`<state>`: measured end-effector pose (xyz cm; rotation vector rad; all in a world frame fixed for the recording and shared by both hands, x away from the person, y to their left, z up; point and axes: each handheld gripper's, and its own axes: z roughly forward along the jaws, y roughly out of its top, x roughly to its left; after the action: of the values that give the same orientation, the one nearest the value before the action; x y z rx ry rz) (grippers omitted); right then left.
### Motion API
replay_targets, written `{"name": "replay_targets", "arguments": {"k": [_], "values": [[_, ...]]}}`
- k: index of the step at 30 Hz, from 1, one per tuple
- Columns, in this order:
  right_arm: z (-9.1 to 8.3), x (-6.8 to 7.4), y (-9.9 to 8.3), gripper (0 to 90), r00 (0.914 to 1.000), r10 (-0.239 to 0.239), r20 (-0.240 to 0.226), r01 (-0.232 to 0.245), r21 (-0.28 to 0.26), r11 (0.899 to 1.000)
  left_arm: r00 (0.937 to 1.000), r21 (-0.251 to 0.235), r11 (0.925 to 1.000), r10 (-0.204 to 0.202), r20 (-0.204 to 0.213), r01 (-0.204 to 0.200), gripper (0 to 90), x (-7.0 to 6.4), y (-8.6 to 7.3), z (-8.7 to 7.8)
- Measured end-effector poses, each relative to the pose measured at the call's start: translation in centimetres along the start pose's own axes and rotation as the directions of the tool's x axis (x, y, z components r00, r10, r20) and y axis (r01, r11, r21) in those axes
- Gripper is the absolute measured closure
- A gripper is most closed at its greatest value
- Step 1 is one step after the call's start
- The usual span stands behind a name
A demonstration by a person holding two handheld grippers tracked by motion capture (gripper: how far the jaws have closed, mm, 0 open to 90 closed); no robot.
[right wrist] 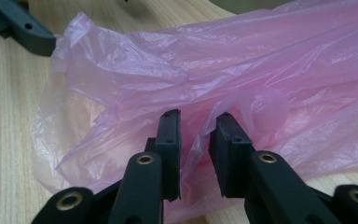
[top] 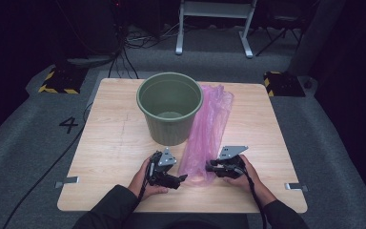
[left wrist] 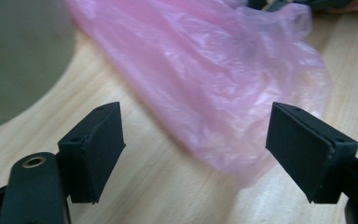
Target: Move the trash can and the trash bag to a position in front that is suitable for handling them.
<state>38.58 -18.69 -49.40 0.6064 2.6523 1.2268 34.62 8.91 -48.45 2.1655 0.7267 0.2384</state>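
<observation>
The left tongs (left wrist: 193, 154) stood wide open, their two black jaws far apart and holding nothing; the near end of the pink plastic bag (left wrist: 214, 79) lay on the wood between and just beyond them, touched by neither jaw. The right tongs (right wrist: 193, 144) were nearly closed, with a narrow gap between the jaws and a fold of the bag (right wrist: 223, 70) rising in that gap. Whether the jaws actually pinched the film or merely straddled it could not be told (the plastic was thin and bunched there).

In the high view the bag (top: 208, 129) lay stretched from the far edge of the counter (top: 109, 143) toward the near edge, right of the middle, touching the side of a green bucket (top: 170, 107) that stood upright and empty-looking in the far half. The left tongs (top: 181, 179) pointed at the bag's near end from the left, the right tongs (top: 209, 167) from the right, each held by a hand near the counter's near edge.

The bucket showed as a blurred grey-green curve in the left gripper view, cut off by the frame. The bag's mouth was hard to make out among the folds.
</observation>
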Motion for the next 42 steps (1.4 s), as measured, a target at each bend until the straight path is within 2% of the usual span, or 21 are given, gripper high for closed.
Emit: {"name": "replay_targets", "arguments": {"k": [2, 5, 7, 12, 14, 16, 18, 20, 22, 25, 27, 29, 30, 32, 34, 36, 39, 42], "values": [[0.1, 0.0, 0.0, 73.7, 1.0000, 0.002, 0.000, -0.002, 0.005, 1.000, 0.9997, 0.000, 1.0000, 0.009, 0.023, -0.009, 19.5, -0.2, 0.0, 0.2], [0.1, 0.0, 0.0, 71.0, 1.0000, 0.000, -0.001, 0.000, 0.004, 1.000, 0.9989, 0.021, 0.9991, 0.037, 0.028, -0.037, 24.3, -0.5, -0.1, 0.6], [0.0, 0.0, 0.0, 68.2, 1.0000, 0.002, -0.006, -0.002, 0.000, 1.000, 0.9982, 0.042, 0.9974, 0.059, 0.008, -0.059, 31.3, -0.4, -0.2, 0.9], [-0.5, 0.0, -0.4, 52.5, 0.9991, -0.012, -0.041, 0.011, -0.025, 1.000, 0.9956, 0.046, 0.9948, 0.091, 0.022, -0.092, 58.7, 0.5, -0.6, 0.9], [-0.9, 0.0, -0.5, 47.8, 0.9988, -0.017, -0.046, 0.015, -0.040, 0.999, 0.9945, 0.061, 0.9930, 0.099, 0.034, -0.101, 66.8, 0.9, -0.8, 0.8], [-1.6, -0.1, -0.6, 42.0, 0.9992, -0.017, -0.036, 0.015, -0.060, 0.998, 0.9920, 0.068, 0.9898, 0.124, 0.023, -0.126, 75.1, 1.1, -1.0, 0.6], [-2.1, -0.3, -0.6, 39.0, 0.9998, -0.010, -0.018, 0.009, -0.073, 0.997, 0.9920, 0.063, 0.9903, 0.121, 0.036, -0.123, 78.2, 1.5, -1.2, 0.3], [-2.8, -0.7, -0.8, 35.1, 0.9996, 0.007, 0.026, -0.005, -0.086, 0.996, 0.9918, 0.067, 0.9897, 0.125, 0.029, -0.126, 80.5, 1.9, -1.5, 0.0], [-3.5, -1.3, -0.8, 32.3, 0.9957, 0.043, 0.083, -0.035, -0.097, 0.995, 0.9913, 0.070, 0.9890, 0.128, 0.029, -0.130, 81.1, 2.2, -1.8, -0.5], [-4.5, -2.7, -0.9, 29.5, 0.9797, 0.124, 0.158, -0.101, -0.144, 0.984, 0.9911, 0.075, 0.9887, 0.127, 0.038, -0.130, 81.3, 3.0, -2.4, -1.3], [-5.0, -3.8, -0.7, 26.8, 0.9587, 0.182, 0.219, -0.146, -0.171, 0.974, 0.9913, 0.078, 0.9888, 0.125, 0.041, -0.128, 80.9, 3.4, -2.8, -1.8], [-5.4, -4.5, -0.5, 25.7, 0.9431, 0.210, 0.258, -0.163, -0.191, 0.968, 0.9924, 0.079, 0.9896, 0.117, 0.038, -0.120, 80.1, 3.9, -3.1, -2.2], [-5.6, -4.9, -0.2, 25.5, 0.9322, 0.223, 0.285, -0.170, -0.199, 0.965, 0.9924, 0.077, 0.9900, 0.116, 0.042, -0.119, 80.0, 4.1, -3.2, -2.4], [-5.8, -5.3, 0.4, 25.7, 0.9191, 0.205, 0.337, -0.144, -0.196, 0.970, 0.9928, 0.080, 0.9900, 0.114, 0.039, -0.116, 80.0, 4.5, -3.4, -2.7], [-5.8, -5.7, 0.9, 26.4, 0.9124, 0.203, 0.355, -0.136, -0.205, 0.969, 0.9928, 0.081, 0.9901, 0.112, 0.043, -0.115, 80.0, 4.9, -3.8, -3.2], [-5.6, -6.3, 1.2, 26.4, 0.9057, 0.221, 0.362, -0.149, -0.217, 0.965, 0.9946, 0.082, 0.9915, 0.099, 0.032, -0.101, 80.1, 5.4, -4.1, -3.7], [-5.4, -7.3, 1.5, 25.1, 0.8933, 0.258, 0.368, -0.176, -0.243, 0.954, 0.9972, 0.074, 0.9945, 0.072, 0.017, -0.073, 79.5, 6.3, -4.9, -4.6], [-5.3, -7.9, 2.1, 22.2, 0.8885, 0.281, 0.363, -0.191, -0.265, 0.945, 0.9985, 0.068, 0.9962, 0.053, 0.008, -0.054, 79.0, 7.0, -5.6, -5.4]]}}
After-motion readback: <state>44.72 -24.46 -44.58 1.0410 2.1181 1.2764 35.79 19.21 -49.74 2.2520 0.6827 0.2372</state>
